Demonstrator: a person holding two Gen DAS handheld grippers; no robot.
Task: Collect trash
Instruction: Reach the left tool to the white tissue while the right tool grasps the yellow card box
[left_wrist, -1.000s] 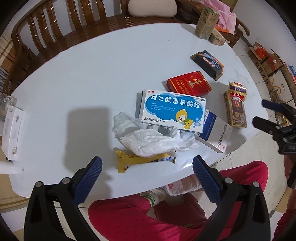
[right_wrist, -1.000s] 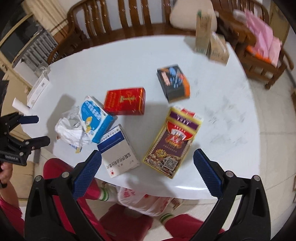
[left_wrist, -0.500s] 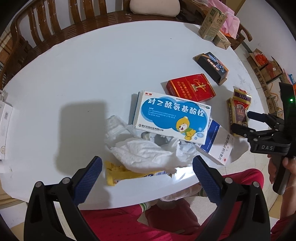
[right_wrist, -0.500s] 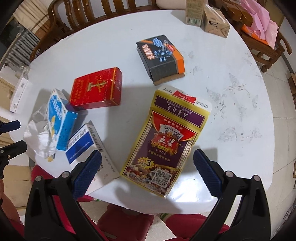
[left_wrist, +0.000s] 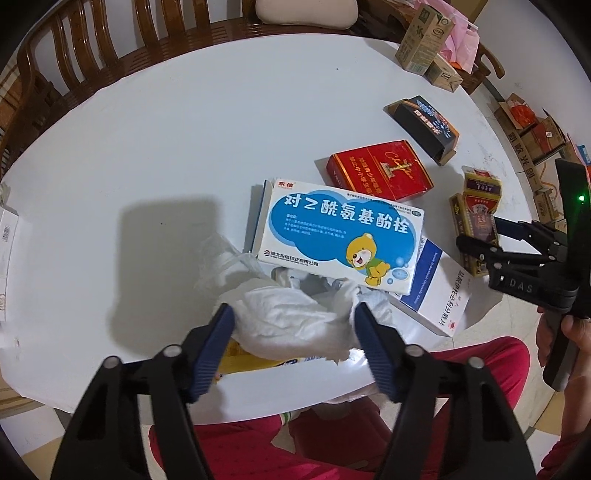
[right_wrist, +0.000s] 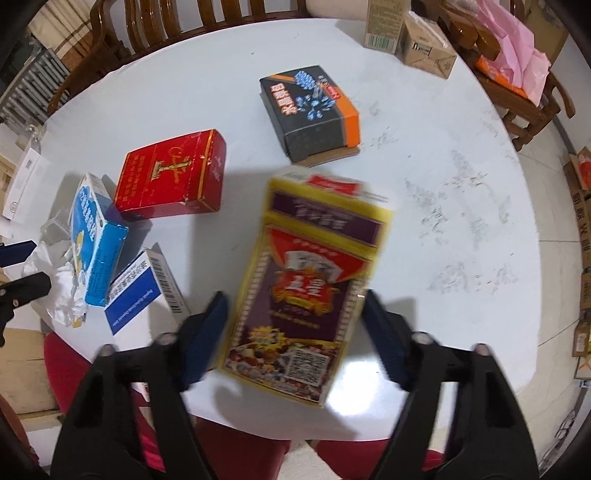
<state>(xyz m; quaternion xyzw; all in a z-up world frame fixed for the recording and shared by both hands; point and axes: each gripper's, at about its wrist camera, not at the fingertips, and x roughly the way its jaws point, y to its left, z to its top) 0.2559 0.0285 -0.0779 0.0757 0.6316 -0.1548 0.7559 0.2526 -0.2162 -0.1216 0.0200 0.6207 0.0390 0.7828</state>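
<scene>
I'm seeing my left gripper (left_wrist: 291, 325), jaws apart, straddling the crumpled tissue (left_wrist: 291, 317). Only the right wrist view shows my right gripper (right_wrist: 293, 314), also spread, flanking the blurred purple-yellow box (right_wrist: 306, 291); contact unclear.

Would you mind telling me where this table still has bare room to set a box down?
The table is bare on its far left half, between the wooden chair and the blue medicine box. The right side past the purple box is also bare. The near edge around the tissue is crowded.
</scene>
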